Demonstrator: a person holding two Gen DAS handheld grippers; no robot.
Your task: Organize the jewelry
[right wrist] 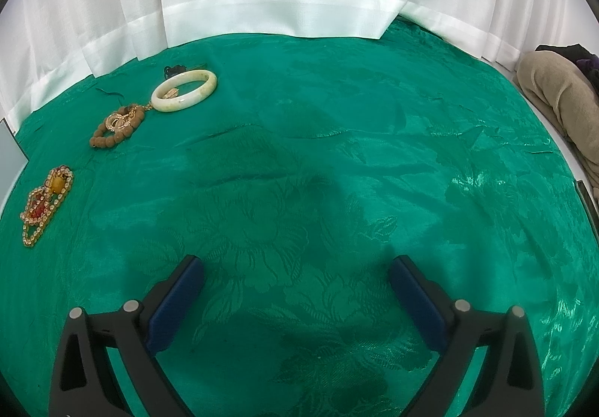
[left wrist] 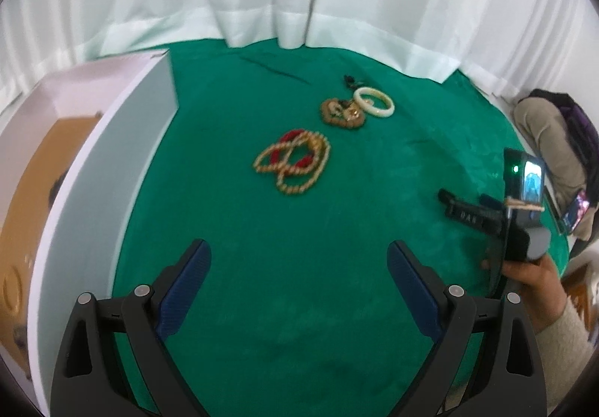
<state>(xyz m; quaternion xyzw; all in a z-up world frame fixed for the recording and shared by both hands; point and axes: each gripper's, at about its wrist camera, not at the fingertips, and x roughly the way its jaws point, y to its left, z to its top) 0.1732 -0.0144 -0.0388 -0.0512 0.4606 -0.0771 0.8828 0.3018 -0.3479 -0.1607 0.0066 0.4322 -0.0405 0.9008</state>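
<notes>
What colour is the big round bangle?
Creamy white bangle, clearest in the right wrist view.

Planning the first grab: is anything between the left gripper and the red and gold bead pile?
Nothing visible. Only bare green cloth lies between the open left gripper and the red and gold bead pile; the white box stands off to its left.

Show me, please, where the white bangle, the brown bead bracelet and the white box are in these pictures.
white bangle [right wrist: 186, 90]: right wrist view, on its near rim.
brown bead bracelet [right wrist: 108, 138]: right wrist view, on the beads of its near side.
white box [left wrist: 112, 162]: left wrist view, on its outer side wall.
</notes>
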